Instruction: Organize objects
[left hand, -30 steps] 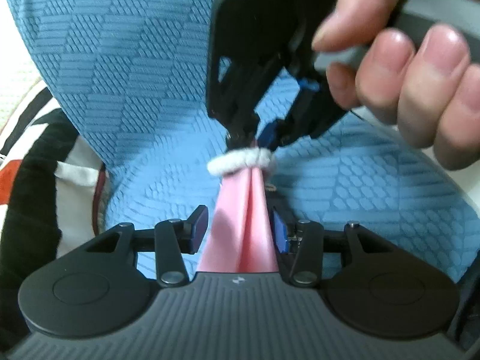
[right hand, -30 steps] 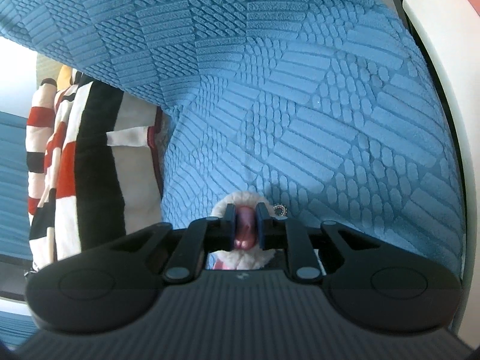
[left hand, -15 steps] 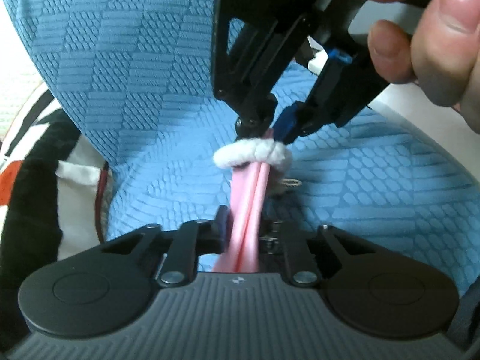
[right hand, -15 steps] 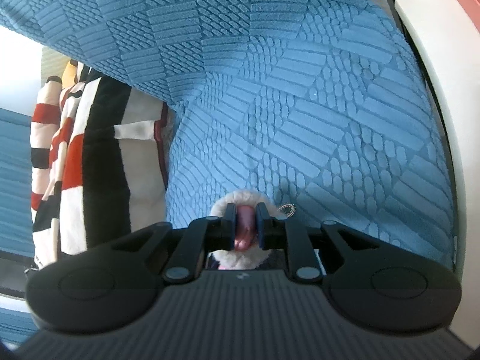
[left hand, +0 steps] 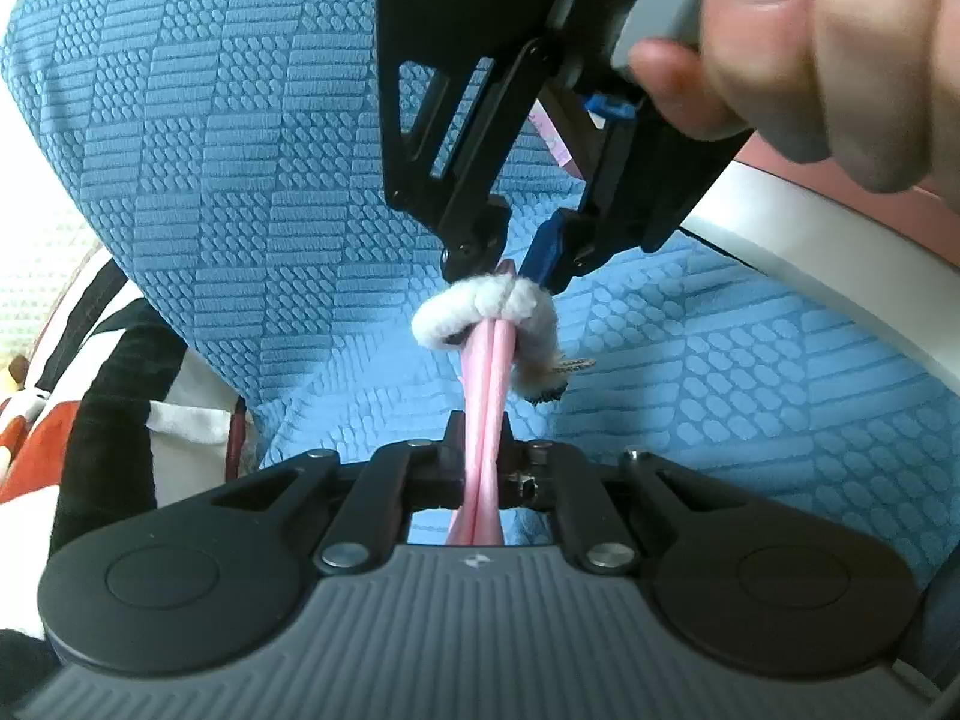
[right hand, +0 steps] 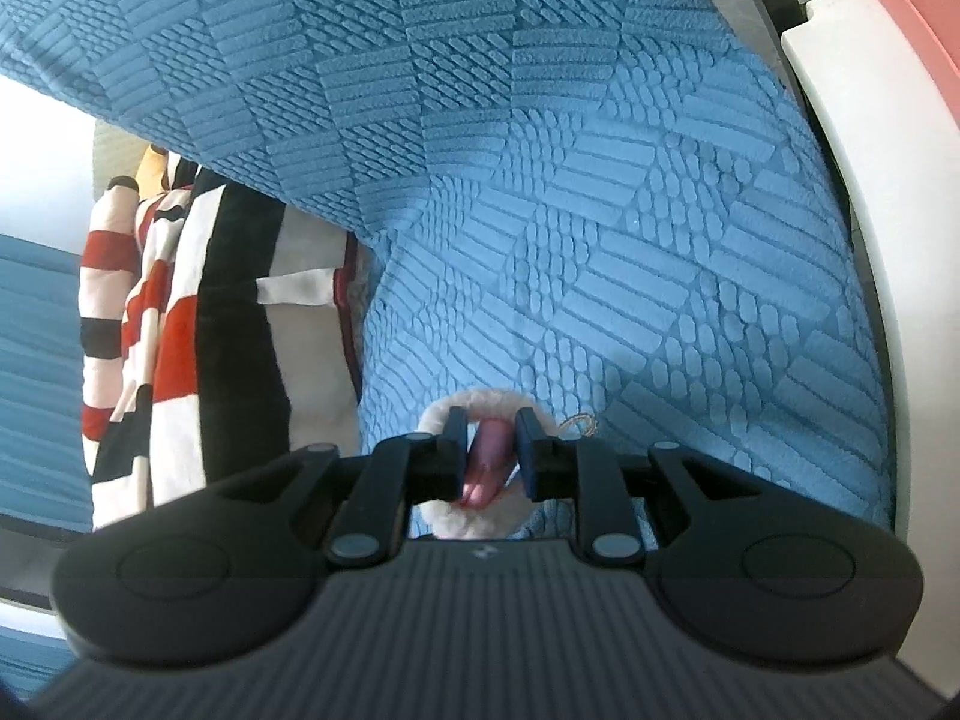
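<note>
The left gripper (left hand: 480, 456) has just been closing and now clamps the pink strip (left hand: 487, 372) taut. The right gripper (right hand: 489, 444) has eased slightly yet pinches its far end inside the white fluffy ring (left hand: 480, 306), likely to thread the strip through.

Blue textured sofa cushion (right hand: 600, 192); striped pillow (right hand: 180, 330) beside it

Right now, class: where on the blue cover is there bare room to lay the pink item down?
Bare blue cover lies between the white fluffy ring and the white rail. It is crowded at the striped cushion and where the left gripper and right gripper hold the pink item.
</note>
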